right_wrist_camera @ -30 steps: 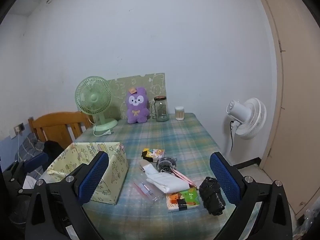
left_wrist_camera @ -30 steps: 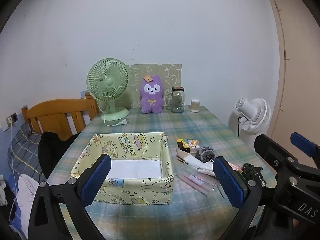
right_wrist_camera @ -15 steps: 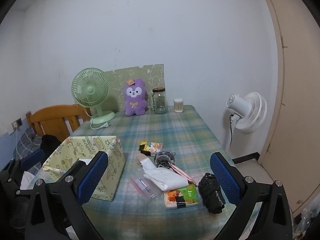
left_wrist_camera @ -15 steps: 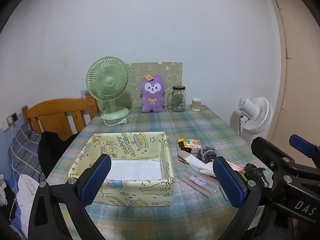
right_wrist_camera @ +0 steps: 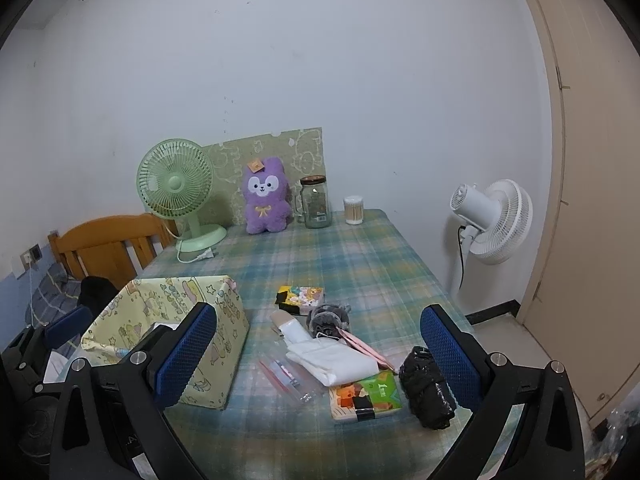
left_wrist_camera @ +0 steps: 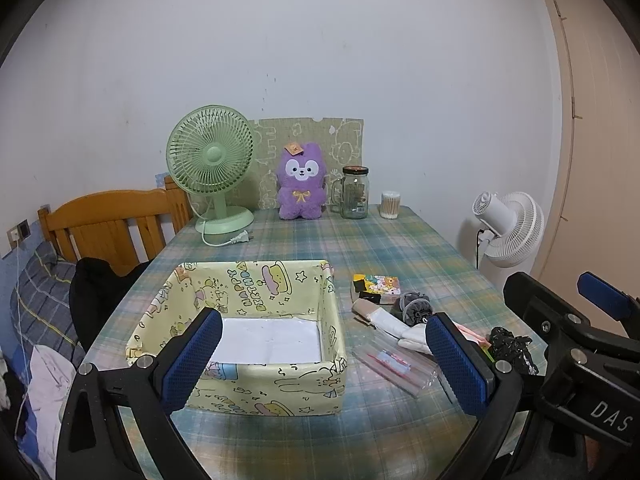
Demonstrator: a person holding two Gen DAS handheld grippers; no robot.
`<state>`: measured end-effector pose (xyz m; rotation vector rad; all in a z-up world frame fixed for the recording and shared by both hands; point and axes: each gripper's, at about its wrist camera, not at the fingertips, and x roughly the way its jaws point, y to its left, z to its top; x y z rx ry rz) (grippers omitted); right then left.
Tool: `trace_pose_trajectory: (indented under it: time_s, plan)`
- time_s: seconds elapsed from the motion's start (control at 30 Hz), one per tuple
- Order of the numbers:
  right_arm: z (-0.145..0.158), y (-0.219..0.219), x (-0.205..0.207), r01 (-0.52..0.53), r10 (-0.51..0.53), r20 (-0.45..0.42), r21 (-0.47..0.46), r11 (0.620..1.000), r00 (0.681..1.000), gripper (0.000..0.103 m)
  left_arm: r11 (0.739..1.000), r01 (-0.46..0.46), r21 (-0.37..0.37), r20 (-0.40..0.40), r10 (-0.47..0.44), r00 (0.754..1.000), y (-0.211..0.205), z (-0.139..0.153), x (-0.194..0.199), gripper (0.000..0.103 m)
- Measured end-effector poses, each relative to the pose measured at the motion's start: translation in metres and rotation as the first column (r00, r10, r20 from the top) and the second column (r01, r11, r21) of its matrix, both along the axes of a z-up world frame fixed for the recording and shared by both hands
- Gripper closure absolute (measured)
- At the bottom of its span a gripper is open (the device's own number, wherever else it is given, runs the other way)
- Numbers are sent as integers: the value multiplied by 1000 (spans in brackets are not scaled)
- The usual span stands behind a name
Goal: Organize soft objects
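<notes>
A yellow cartoon-print fabric box (left_wrist_camera: 256, 392) (right_wrist_camera: 224, 344) sits open on the plaid table, with only a white liner inside. To its right lie a white sock (right_wrist_camera: 328, 356) (left_wrist_camera: 388, 322), a grey scrunchie (right_wrist_camera: 328, 316) (left_wrist_camera: 416, 308), a black crumpled bag (right_wrist_camera: 430, 392) (left_wrist_camera: 510, 346), two tissue packs (right_wrist_camera: 366, 396) (right_wrist_camera: 300, 294) and a clear pouch with pink pens (right_wrist_camera: 288, 372). A purple plush (left_wrist_camera: 301, 186) (right_wrist_camera: 266, 200) stands at the table's far edge. My left gripper (left_wrist_camera: 324, 360) is open above the box's near side. My right gripper (right_wrist_camera: 320, 352) is open over the pile.
A green desk fan (left_wrist_camera: 212, 168), a glass jar (left_wrist_camera: 354, 192) and a cotton-swab tub (left_wrist_camera: 390, 205) stand at the back. A white floor fan (right_wrist_camera: 492, 220) stands right of the table. A wooden chair (left_wrist_camera: 108, 224) and bedding (left_wrist_camera: 40, 320) are on the left.
Both grippers have drifted slightly; the right view has swung a little left and closer to the pile. Nothing on the table has moved.
</notes>
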<state>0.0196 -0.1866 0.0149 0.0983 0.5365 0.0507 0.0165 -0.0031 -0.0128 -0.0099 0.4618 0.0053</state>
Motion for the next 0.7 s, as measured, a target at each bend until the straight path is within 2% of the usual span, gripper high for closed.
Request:
trace_pose_trajectory:
  time_s: [0.13,0.23,0.43,0.7]
  plan:
    - [1,2,-1,15,-13,40,-45,999,999,0,1000,11,-15,-22,-11,1000,0,-1,4,0]
    - [4,5,1,2,1,35,-88,996,999,0,1000,11,-7,-25,-11,1000,-1,-2,6,0]
    - [3,3,3,-7,8,17,-52,999,1000,0,1000,12,-11,-21,-12,1000,-3,0,5,0]
    - [5,3,-1,-5,7,31,-50,999,999,1,1000,21,-15,-15,-22,1000,-5,4,4,0]
